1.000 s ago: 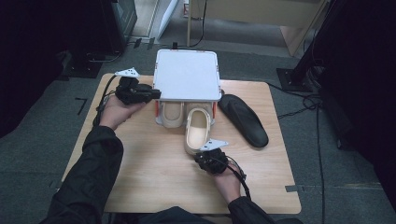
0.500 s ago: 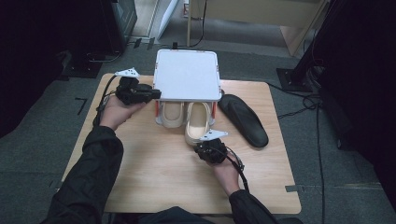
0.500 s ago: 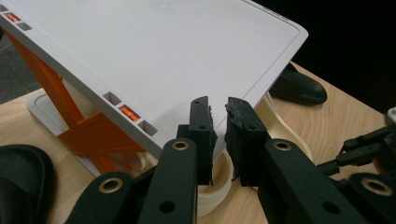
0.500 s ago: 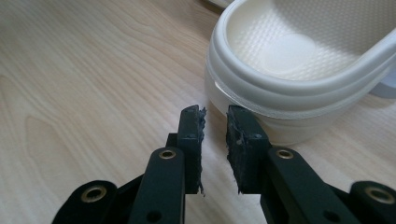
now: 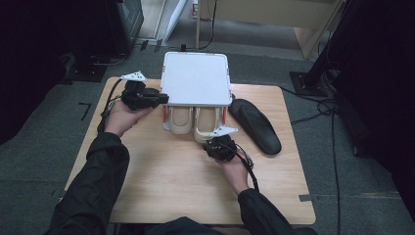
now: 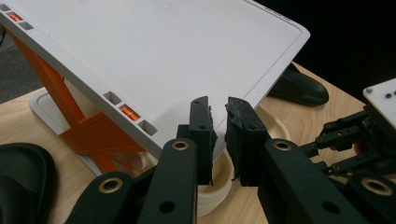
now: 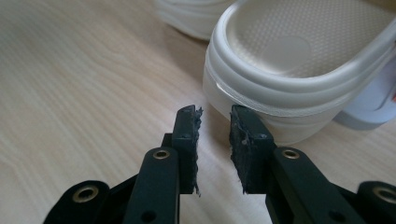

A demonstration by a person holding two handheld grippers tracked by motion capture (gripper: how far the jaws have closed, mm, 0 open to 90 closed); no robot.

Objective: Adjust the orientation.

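Right gripper [image 5: 219, 145] sat just off the cream shoe [image 5: 206, 123], jaws just opening, empty; left gripper [image 5: 155, 98], jaws together, by the white rack [image 5: 196, 78].

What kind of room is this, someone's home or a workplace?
Probably a lab or workshop set up for recording, not a home: a bare wooden table on grey carpet, cables trailing over the floor, dark equipment stands around, and a white shoe rack as a test prop.

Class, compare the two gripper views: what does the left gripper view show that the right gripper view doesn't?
Left gripper view: the white rack top, its orange brace and a black insole. Right gripper view: a close look into the cream shoe, with its dimpled heel bed. Both: that cream shoe and the wooden table.
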